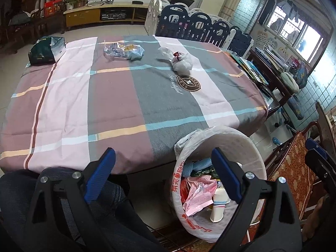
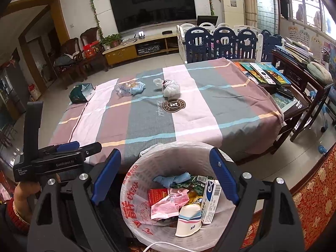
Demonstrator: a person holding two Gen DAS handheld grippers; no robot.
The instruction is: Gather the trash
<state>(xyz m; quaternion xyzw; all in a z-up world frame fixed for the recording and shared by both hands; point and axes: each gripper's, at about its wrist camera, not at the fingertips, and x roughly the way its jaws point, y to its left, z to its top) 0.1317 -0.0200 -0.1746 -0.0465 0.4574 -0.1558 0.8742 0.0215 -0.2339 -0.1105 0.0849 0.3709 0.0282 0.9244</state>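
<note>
While the lined bin (image 2: 178, 191) near the table's near edge already holds scraps, both claws, right gripper (image 2: 166, 176) and left gripper (image 1: 166, 176), hang spread and empty, so next is probably reaching far for the white bag (image 2: 171, 88).

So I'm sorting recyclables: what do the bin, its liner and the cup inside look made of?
The bin looks like white plastic, matte, with moulded slots in its wall. The liner seems to be thin printed plastic film, crinkled and translucent. The cup is probably paper: matte white with printed stripes, though that's uncertain.
</note>
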